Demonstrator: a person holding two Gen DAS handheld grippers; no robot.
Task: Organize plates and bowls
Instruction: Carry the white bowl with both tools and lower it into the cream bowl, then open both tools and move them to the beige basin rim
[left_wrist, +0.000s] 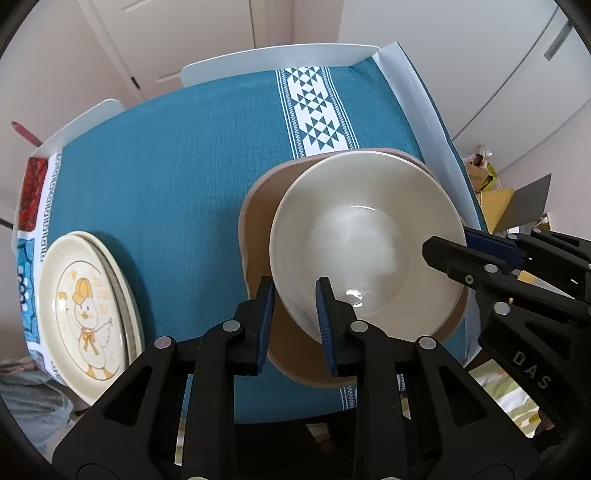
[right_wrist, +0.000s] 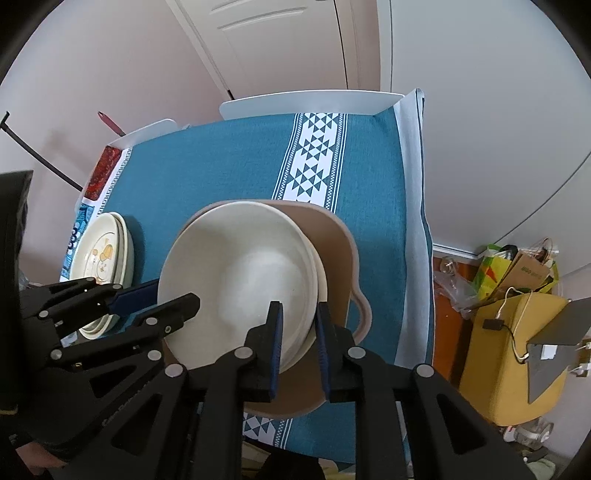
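Gripping the cream bowl (left_wrist: 365, 243) from both sides: left gripper (left_wrist: 295, 295) has its fingers clamped across the near-left rim, right gripper (right_wrist: 299, 325) pinches the opposite rim (one pad inside, one outside on each). In the right wrist view the rim looks doubled, so possibly two nested bowls; can't tell for sure. Bowl sits over the brown handled dish (right_wrist: 332, 236) on the teal tablecloth (left_wrist: 184, 166); whether they touch isn't clear. Stack of cream plates, top one the duck plate (left_wrist: 85, 306), lies well apart at the table's left edge.
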